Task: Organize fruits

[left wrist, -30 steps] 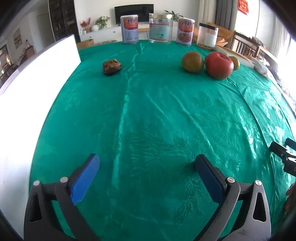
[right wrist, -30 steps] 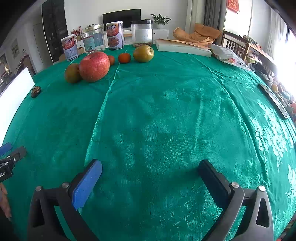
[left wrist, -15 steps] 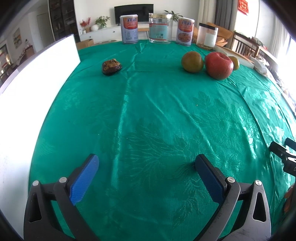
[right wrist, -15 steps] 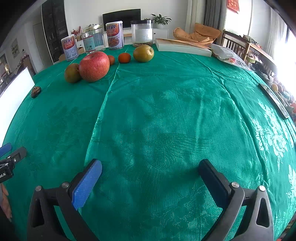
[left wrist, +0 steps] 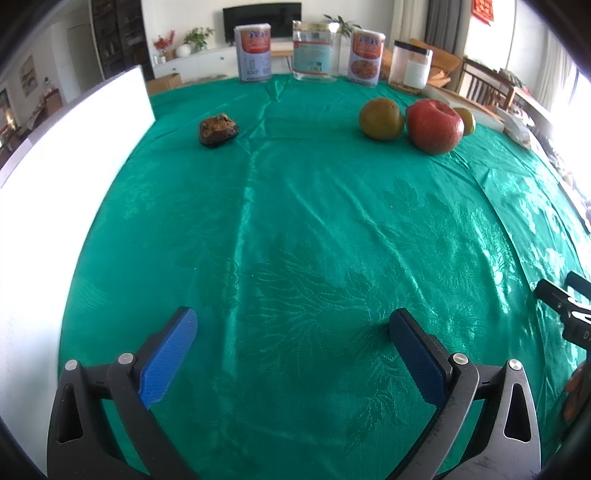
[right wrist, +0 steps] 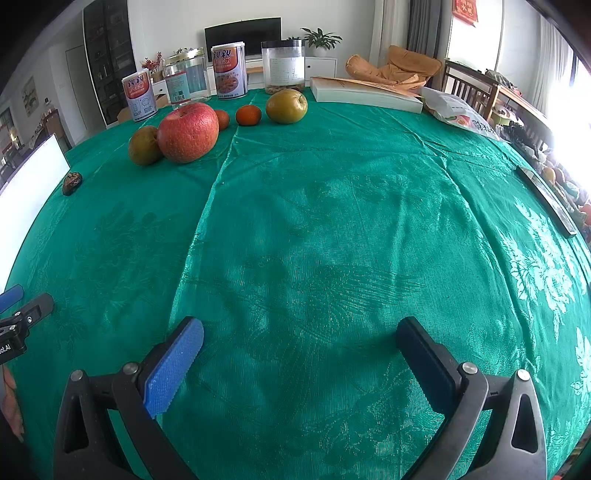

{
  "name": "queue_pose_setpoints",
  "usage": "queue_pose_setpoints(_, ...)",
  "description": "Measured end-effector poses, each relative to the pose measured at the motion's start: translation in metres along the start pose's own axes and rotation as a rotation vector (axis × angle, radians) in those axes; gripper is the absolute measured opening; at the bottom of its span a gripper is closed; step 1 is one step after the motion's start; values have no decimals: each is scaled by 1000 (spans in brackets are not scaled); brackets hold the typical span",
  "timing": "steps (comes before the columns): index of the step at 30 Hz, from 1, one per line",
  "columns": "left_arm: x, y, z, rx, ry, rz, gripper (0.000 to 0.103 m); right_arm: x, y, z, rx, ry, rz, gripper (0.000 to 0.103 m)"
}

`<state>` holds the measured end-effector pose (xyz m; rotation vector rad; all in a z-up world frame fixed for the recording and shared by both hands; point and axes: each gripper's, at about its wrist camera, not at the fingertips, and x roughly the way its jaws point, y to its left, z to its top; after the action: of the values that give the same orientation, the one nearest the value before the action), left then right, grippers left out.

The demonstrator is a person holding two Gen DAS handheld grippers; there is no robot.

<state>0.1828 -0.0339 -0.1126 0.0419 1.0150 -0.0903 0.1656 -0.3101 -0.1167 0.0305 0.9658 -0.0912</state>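
white wall (right wrist: 170,22); television (right wrist: 242,34); bright window (right wrist: 569,122)

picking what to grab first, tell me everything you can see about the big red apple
The red apple is the largest fruit on the green tablecloth, red-orange with yellowish flecks and a slightly wrinkled skin. It sits upright, its stem dimple on top, as the left wrist view shows. A brownish-green pear sits close against its left side, and a small orange peeks out behind it. Neither gripper is near it.
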Motion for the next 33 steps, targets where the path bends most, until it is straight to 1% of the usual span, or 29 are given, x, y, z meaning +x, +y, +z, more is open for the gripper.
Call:
queue_pose_setpoints(1, 1, 3, 11, 0, 21, -32, 101, 0, 0, 0, 0, 0, 0, 103)
queue_pose_setpoints(2, -1, 8, 24, -10, 6, -65, 101, 0, 0, 0, 0, 0, 0, 103)
queue_pose_setpoints(4, -3, 22, 56, -37, -48, -69, 102, 0, 0, 0, 0, 0, 0, 103)
queue_pose_setpoints(6, 7, 37, 89, -72, -65, -83, 102, 0, 0, 0, 0, 0, 0, 103)
queue_pose_setpoints(8, 25, 54, 114, -134, -55, -72, 101, 0, 0, 0, 0, 0, 0, 103)
queue_pose_setpoints(10, 44, 66, 130, -184, -45, -62, 101, 0, 0, 0, 0, 0, 0, 103)
queue_pose_setpoints(11, 53, 67, 136, -187, -39, -49, 100, 0, 0, 0, 0, 1, 0, 103)
queue_pose_setpoints(13, 66, 66, 142, -151, -38, -15, 100, 0, 0, 0, 0, 1, 0, 103)
queue_pose_setpoints(14, 70, 64, 143, -130, -48, 2, 97, 0, 0, 0, 1, 1, 0, 103)
queue_pose_setpoints(15, 74, 64, 144, -118, -54, 22, 87, 0, 0, 0, 1, 1, 0, 103)
queue_pose_setpoints(17, 83, 69, 141, -131, -34, 37, 73, 0, 0, 0, 1, 1, 0, 103)
queue_pose_setpoints(18, 82, 71, 140, -140, -56, 43, 72, 0, 0, 0, 1, 1, 0, 103)
queue_pose_setpoints(19, 80, 73, 139, -146, -82, 36, 67, 0, 0, 0, 1, 1, 0, 103)
queue_pose_setpoints(20, 78, 75, 138, -147, -101, 17, 46, 0, 0, 0, 1, 1, 0, 103)
queue_pose_setpoints(21, 79, 76, 138, -141, -102, 14, 42, 0, 0, 0, 1, 1, 0, 103)
queue_pose_setpoints(24, 68, 74, 130, -121, -126, 16, 41, 0, 0, 0, 1, 1, 0, 103)
queue_pose_setpoints(27, 41, 64, 112, -105, -122, -34, 41, 0, 0, 0, 1, 1, 1, 103)
queue_pose_setpoints(30, 3, 42, 82, -33, -102, -103, 41, 0, 0, 0, 1, 1, 1, 103)
queue_pose_setpoints(33, -23, 20, 43, 33, -69, -148, 42, -1, 0, 0, 1, 2, 1, 103)
